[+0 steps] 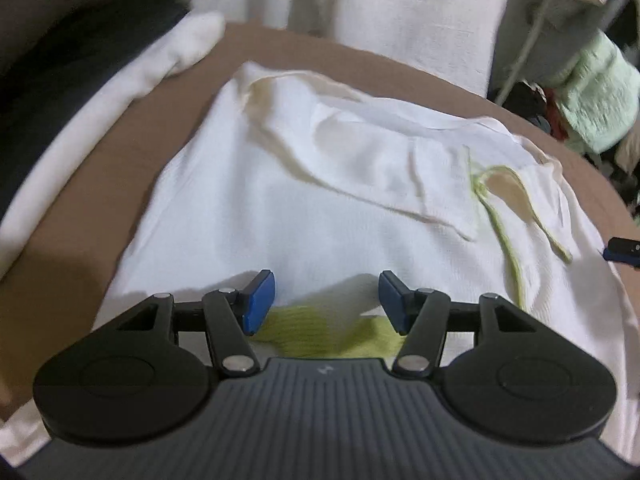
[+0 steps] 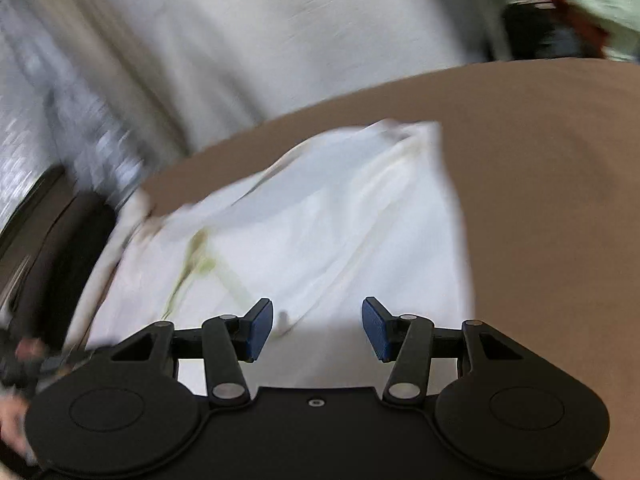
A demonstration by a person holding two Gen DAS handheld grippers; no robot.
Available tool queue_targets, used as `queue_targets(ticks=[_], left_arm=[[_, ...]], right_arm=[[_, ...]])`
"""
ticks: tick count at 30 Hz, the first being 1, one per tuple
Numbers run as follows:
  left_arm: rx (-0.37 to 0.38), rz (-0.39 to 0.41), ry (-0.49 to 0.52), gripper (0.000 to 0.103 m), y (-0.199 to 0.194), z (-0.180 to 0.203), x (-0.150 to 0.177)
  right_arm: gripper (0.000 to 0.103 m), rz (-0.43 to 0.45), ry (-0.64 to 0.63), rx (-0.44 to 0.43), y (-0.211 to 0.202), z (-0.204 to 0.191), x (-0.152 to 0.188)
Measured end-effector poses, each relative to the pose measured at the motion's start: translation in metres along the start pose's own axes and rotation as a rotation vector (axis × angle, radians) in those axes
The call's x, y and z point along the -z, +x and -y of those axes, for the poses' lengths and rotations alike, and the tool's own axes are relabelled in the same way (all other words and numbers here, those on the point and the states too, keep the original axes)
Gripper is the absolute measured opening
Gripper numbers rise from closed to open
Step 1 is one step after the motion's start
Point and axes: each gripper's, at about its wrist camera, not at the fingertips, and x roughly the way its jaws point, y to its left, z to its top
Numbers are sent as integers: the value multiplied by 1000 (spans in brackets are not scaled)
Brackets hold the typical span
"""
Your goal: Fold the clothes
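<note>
A white garment with lime-green trim lies spread on a brown table. A sleeve is folded across its upper part. A green neckline shows at the right, and a green patch lies under my left gripper. My left gripper is open and empty just above the garment's near edge. In the right wrist view the same garment lies blurred on the table. My right gripper is open and empty over its near part. The tip of the right gripper shows at the left wrist view's right edge.
Another white cloth lies along the table's left edge. A white curtain or sheet hangs behind the table. A pale green towel and dark clutter sit at the back right. A dark chair stands at the left.
</note>
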Motion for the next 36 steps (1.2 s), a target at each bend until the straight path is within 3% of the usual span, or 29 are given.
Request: queue_targets(ticks=[2,4,7,9,13,16,18,22,25,28,31,35,36], left_arm=[[6,45,154,57,-6,21,2],[-10,75,347,58,-6,44,9],[1,7,505,58,13,68,10],[-39,-4,579,63,29,77,3],[-82,-49,495,67,81,71,-66],[-210,-48,402,67,124,61,-133],[-255,-39,345,66,137,52,-170],[-188,106,280,69,110,30,-217],[-175,156,310,77,94,10,-226],[-258,113,318,77,96,-16,-225],[-291,73,244,75,98,-47,-215],[-214,68,160,76,90,-73,-199],[-204,64,167,76,90,-75,-195]], right_arm=[[55,-71,-117,-41,4,-23,6],[55,-121,-252,5,20,-43,17],[55,-195,-456,80,45,-73,32],[55,-183,-437,110,61,-73,19],[55,-130,-413,206,101,-74,-31],[55,-48,-337,207,103,-61,-66],[55,7,-285,206,104,-52,-89],[55,117,-181,204,105,-34,-135],[56,125,-136,208,101,-13,-162],[56,30,-150,286,111,6,-179],[56,-64,-147,341,127,20,-182],[55,-139,-170,322,135,23,-167],[45,-137,-221,335,136,22,-162]])
